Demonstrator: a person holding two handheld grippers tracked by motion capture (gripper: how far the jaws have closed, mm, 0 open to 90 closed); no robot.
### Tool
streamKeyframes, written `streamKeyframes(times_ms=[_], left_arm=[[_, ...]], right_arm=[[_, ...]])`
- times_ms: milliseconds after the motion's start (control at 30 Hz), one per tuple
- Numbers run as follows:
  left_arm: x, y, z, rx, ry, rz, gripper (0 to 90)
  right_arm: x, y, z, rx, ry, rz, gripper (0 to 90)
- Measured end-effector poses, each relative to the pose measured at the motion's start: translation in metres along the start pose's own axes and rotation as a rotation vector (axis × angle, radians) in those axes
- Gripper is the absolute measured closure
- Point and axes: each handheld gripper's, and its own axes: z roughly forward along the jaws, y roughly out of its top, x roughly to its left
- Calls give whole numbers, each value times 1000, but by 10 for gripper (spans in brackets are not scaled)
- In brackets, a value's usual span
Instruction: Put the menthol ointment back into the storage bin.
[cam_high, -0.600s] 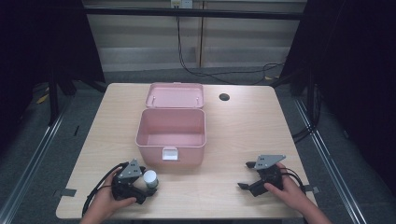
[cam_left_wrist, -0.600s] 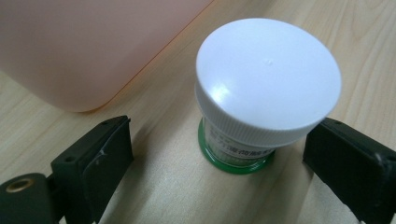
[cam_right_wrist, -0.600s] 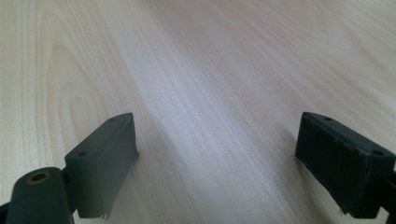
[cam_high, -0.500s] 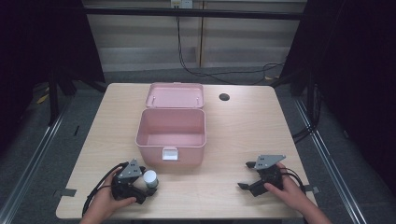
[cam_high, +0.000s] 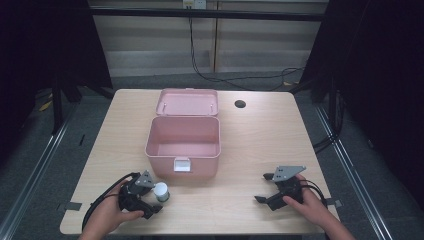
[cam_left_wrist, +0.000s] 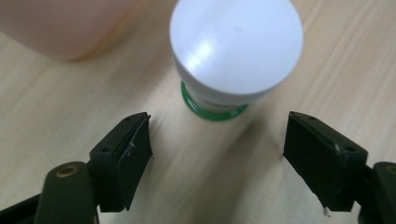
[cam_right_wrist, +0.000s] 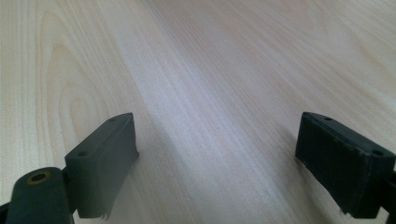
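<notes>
A small white bottle (cam_high: 161, 191) with a white cap and a green band (cam_left_wrist: 236, 51) stands upright on the wooden table, just in front of the pink box. My left gripper (cam_high: 154, 197) rests low at the table's front left with its jaws wide open. In the left gripper view the bottle stands just beyond the left gripper (cam_left_wrist: 218, 128), with no pad touching it. My right gripper (cam_high: 263, 187) lies at the front right, open, and the right gripper (cam_right_wrist: 215, 135) has bare wood between its jaws.
An open pink plastic box (cam_high: 200, 167) sits mid-table with its lid (cam_high: 187, 102) folded back and its inside empty. A dark round hole (cam_high: 240, 104) marks the table's far right part. Cables trail from both grippers near the front edge.
</notes>
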Motion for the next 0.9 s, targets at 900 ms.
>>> streamKeyframes(times_ms=[900], left_arm=[[6, 22, -15, 135, -45, -27, 275]], right_arm=[[0, 0, 0, 0, 0, 0, 121]])
